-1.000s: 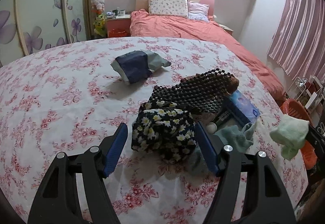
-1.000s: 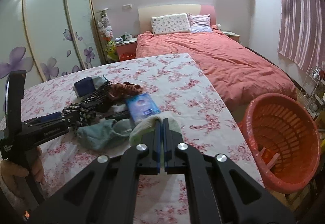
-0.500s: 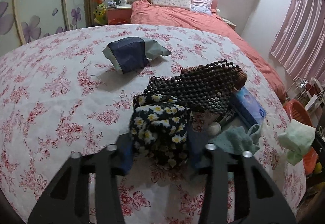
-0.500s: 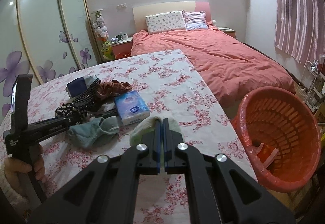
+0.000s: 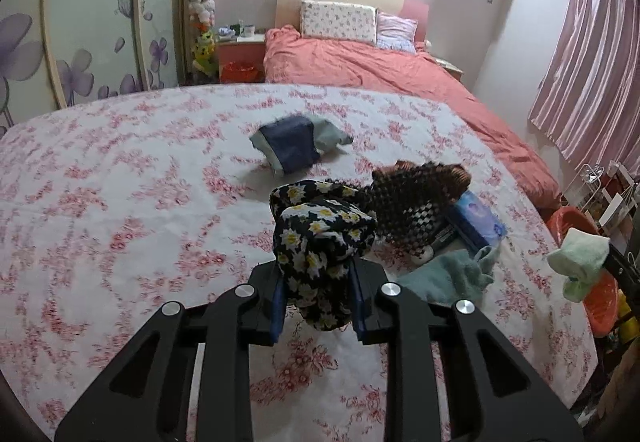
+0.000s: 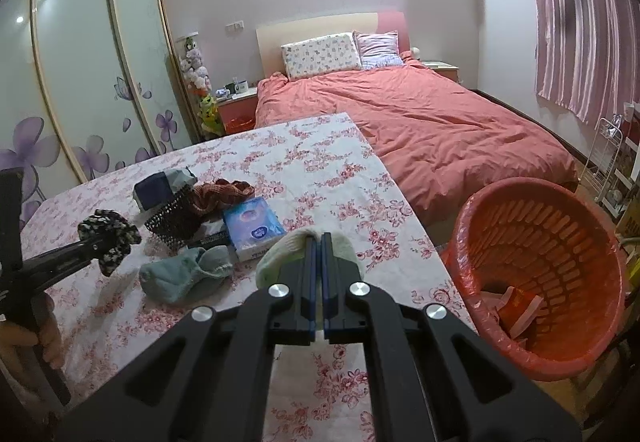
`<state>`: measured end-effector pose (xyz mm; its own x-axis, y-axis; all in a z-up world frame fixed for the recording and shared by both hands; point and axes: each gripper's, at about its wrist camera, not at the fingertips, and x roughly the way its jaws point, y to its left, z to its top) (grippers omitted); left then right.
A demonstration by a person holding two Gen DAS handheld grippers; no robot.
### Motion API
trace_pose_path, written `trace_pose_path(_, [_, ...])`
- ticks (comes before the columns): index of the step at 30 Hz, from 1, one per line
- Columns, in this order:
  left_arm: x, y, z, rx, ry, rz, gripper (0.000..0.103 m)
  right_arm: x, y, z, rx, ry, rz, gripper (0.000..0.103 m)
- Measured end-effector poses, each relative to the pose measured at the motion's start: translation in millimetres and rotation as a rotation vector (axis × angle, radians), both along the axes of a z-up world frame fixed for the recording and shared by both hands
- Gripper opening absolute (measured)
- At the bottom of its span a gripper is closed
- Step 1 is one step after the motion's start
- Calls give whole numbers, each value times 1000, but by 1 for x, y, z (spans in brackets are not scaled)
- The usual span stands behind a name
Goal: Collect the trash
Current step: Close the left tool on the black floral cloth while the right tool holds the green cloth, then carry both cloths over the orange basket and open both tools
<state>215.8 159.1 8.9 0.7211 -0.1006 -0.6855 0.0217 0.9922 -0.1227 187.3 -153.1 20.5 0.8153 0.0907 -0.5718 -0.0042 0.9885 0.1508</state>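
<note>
My left gripper (image 5: 318,292) is shut on a black daisy-print cloth (image 5: 324,238) and holds it lifted above the floral table (image 5: 120,226); it also shows in the right wrist view (image 6: 108,236). My right gripper (image 6: 317,242) is shut on a pale green cloth (image 6: 348,248), also seen in the left wrist view (image 5: 580,258), held over the table's right edge beside an orange basket (image 6: 560,226) with scraps inside.
On the table lie a black-white checkered cloth (image 5: 408,209), a brown knit piece (image 6: 224,191), a blue tissue pack (image 6: 254,228), a teal sock (image 6: 184,274) and a navy-grey cloth (image 5: 296,143). A pink bed (image 6: 420,121) stands behind, a wire rack (image 6: 612,169) at right.
My left gripper closed on the daisy cloth and lifted it off the table. My right gripper carried the green cloth nearer the orange basket.
</note>
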Motion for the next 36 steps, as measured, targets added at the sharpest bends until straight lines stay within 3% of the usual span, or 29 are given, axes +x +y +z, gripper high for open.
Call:
trace_pose_path(14, [-30,-51,45,-26,-98,-102,25,-30,-35,30,42,-85,-57,3])
trace_pose_path(26, [-31,-155,63,-66,-136,-325,25,-55,-113,48,60,-149,-225,3])
trace_pose_path(36, [-20,-247,51,-61,-118,-489,25,-62,-181,45,70,-160,-347,3])
